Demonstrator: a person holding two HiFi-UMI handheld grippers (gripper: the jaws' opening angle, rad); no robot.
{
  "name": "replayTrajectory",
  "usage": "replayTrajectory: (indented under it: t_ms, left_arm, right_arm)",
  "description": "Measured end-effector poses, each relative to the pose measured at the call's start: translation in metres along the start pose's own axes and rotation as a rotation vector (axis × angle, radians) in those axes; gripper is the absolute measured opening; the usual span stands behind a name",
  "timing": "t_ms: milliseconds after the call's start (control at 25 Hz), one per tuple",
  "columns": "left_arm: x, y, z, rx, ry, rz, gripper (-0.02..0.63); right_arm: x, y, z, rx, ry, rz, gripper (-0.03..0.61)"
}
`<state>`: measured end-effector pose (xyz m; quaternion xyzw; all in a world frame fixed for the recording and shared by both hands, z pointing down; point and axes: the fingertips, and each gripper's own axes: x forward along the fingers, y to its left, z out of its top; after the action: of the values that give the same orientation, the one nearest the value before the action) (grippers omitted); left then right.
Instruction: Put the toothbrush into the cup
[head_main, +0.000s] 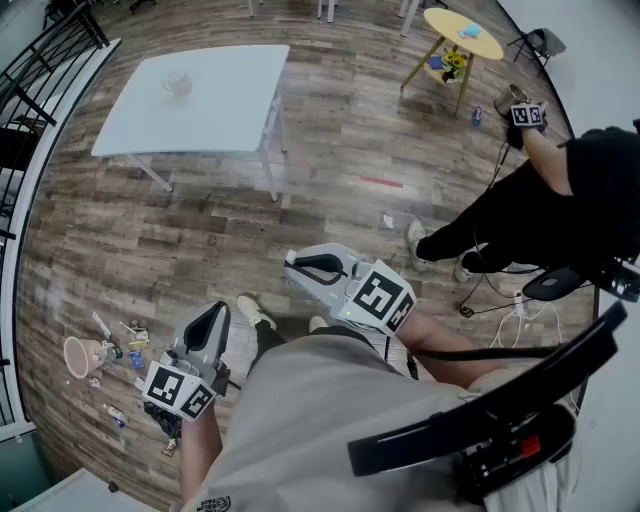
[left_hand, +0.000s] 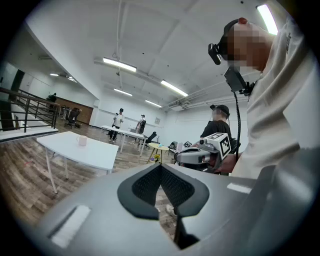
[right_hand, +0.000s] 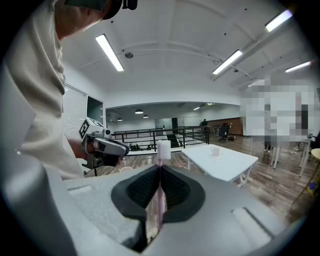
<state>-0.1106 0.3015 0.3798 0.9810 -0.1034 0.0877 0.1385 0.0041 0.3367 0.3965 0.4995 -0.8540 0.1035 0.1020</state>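
Observation:
My right gripper (right_hand: 159, 172) is shut on a pink toothbrush (right_hand: 160, 192) that stands upright between its pads, with its white head (right_hand: 163, 149) sticking out past the tips. In the head view this gripper (head_main: 298, 264) is held level in front of my body. My left gripper (left_hand: 161, 169) is shut with nothing in it, low at my left side (head_main: 208, 322). A pale mug (head_main: 178, 86) stands on the white table (head_main: 225, 110) a few steps ahead. A pink cup (head_main: 80, 356) lies on the floor at my left among small items.
Small toiletry items (head_main: 130, 345) are scattered on the wood floor near the pink cup. A railing (head_main: 30, 95) runs along the left. A person in black (head_main: 560, 215) sits at the right, cables by their feet. A yellow round side table (head_main: 462, 35) stands further back.

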Motion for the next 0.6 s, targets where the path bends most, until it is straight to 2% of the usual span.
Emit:
replayTrajectory:
  t_ms: [600]
  left_arm:
    - [0.0054, 0.0035, -0.0021, -0.008, 0.002, 0.011, 0.005]
  right_arm:
    - [0.0103, -0.0075, -0.0025, -0.030, 0.033, 0.023, 0.012]
